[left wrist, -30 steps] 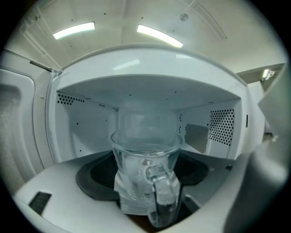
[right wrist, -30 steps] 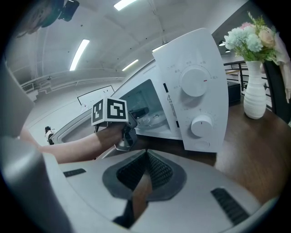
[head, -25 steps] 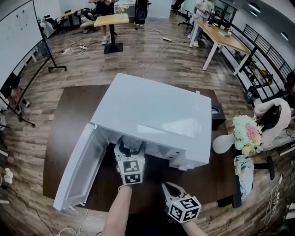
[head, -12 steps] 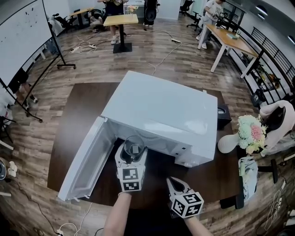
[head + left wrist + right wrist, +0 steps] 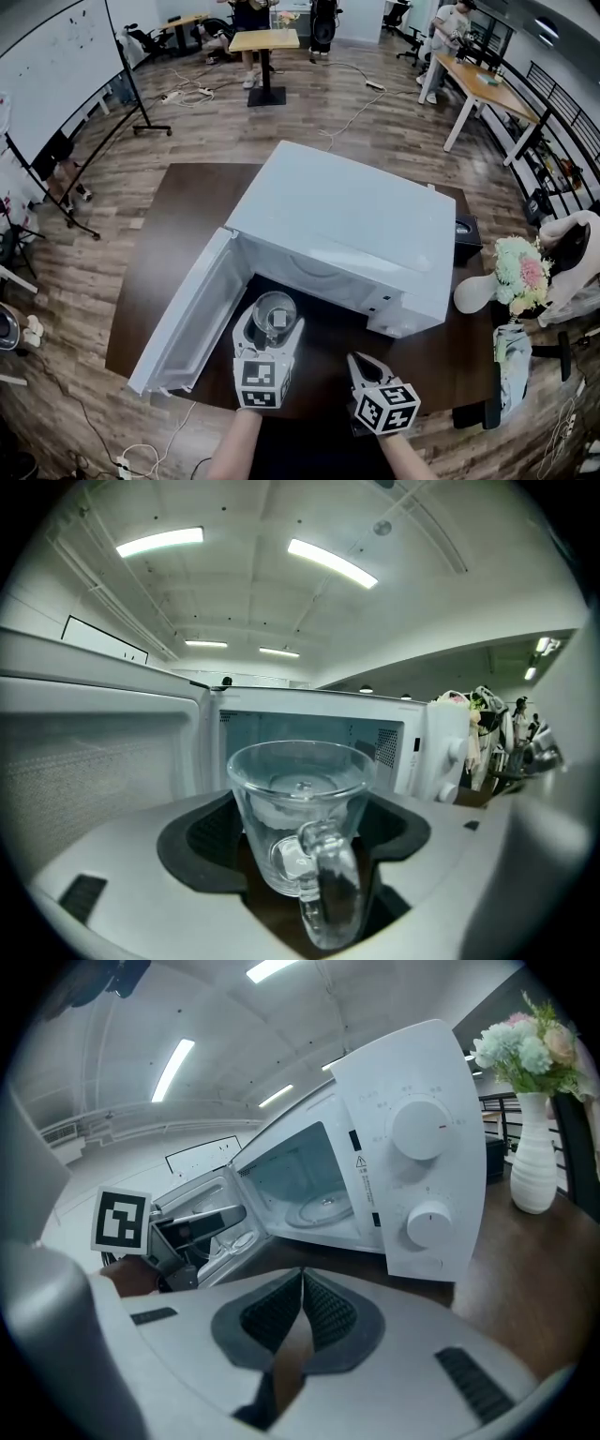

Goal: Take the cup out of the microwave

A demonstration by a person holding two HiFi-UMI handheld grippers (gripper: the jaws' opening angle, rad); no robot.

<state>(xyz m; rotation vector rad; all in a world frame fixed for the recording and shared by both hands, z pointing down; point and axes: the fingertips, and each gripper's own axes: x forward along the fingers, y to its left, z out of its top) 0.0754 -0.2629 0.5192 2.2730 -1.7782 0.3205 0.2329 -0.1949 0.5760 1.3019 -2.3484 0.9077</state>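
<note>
Our left gripper squeezes the glass cup with wide jaws, just outside the microwave, above the table's front edge. Our right gripper is closed on nothing. We should hold the cup level and set it down gently.

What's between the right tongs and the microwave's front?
Only bare tabletop lies between the right tongs and the microwave, as the right gripper view shows.

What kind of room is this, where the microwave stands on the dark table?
Probably an open office or lab: a whiteboard on a stand, a long work desk at the side, and a cable lying across the wooden floor.
</note>
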